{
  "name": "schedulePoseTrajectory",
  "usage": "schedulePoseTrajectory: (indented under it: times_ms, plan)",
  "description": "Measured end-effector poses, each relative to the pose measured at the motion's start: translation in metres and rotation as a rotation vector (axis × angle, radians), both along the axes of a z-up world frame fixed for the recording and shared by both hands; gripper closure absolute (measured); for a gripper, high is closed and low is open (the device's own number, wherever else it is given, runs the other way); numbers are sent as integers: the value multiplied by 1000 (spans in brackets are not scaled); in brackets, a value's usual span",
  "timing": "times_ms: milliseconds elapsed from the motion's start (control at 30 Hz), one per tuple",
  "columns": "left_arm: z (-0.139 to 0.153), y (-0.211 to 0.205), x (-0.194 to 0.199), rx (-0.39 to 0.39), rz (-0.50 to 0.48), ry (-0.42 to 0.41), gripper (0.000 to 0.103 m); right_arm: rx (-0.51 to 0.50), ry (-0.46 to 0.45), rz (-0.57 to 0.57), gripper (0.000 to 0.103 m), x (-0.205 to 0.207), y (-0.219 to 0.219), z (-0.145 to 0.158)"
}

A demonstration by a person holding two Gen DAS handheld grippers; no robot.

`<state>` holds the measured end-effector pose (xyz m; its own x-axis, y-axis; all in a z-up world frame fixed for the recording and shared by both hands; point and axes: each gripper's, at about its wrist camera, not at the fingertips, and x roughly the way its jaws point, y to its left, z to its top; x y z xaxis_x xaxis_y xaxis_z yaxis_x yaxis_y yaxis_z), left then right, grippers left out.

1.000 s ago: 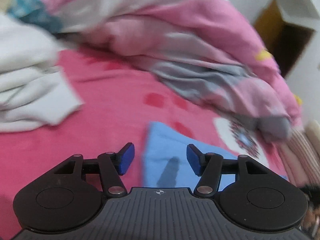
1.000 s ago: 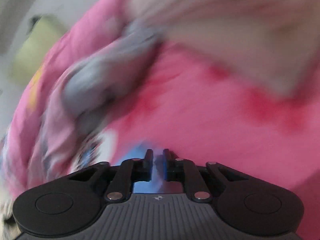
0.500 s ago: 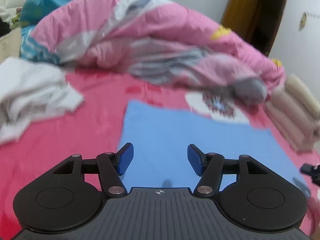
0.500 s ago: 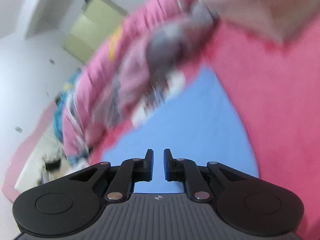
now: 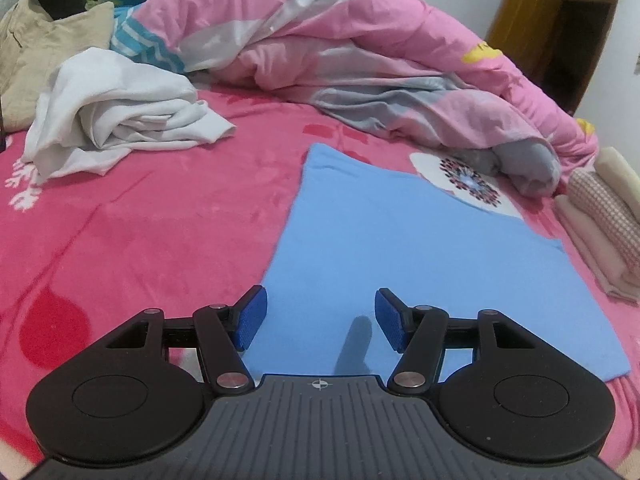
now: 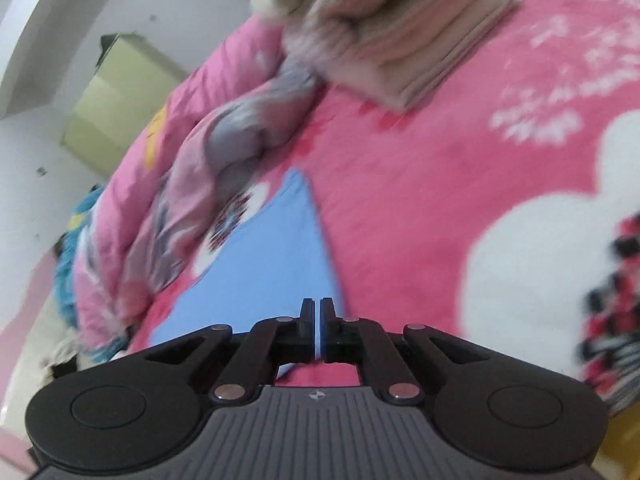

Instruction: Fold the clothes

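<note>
The left gripper (image 5: 320, 316) hangs with jaws apart and empty over the near edge of the blue cloth (image 5: 420, 248). The right gripper (image 6: 317, 328) has just closed; its jaws are together, seemingly on nothing. The cloth lies flat on the bed (image 5: 140, 220), light and limp; corners suit best. No readable writing.

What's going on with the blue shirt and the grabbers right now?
Left gripper open, empty. Right gripper shut, holding nothing visible. Blue shirt flat on bed. Pink quilt bunched just behind it.
</note>
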<state>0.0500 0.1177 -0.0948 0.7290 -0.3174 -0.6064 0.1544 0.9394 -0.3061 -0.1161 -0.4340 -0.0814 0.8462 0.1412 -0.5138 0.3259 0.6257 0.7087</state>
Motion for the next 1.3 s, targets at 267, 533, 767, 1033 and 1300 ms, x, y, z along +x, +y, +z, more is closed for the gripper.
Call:
schedulePoseTrajectory:
  times_ms: [267, 533, 767, 1033, 1300]
  plan:
    - [8, -33, -22, 91, -142, -60, 43, -470, 43, 230, 101, -1, 23, 27]
    - [-1, -117, -44, 216, -427, -100, 43, -766, -11, 580, 91, 17, 40, 19]
    - [-11, -136, -41, 275, -451, -86, 43, -771, -49, 663, 86, 14, 33, 11]
    - [-12, -140, -38, 275, -443, -76, 42, -811, -86, 722, 90, 16, 33, 10]
    - [-12, -139, -37, 270, -443, -76, 42, -1333, -191, 803, 103, -5, 69, 23]
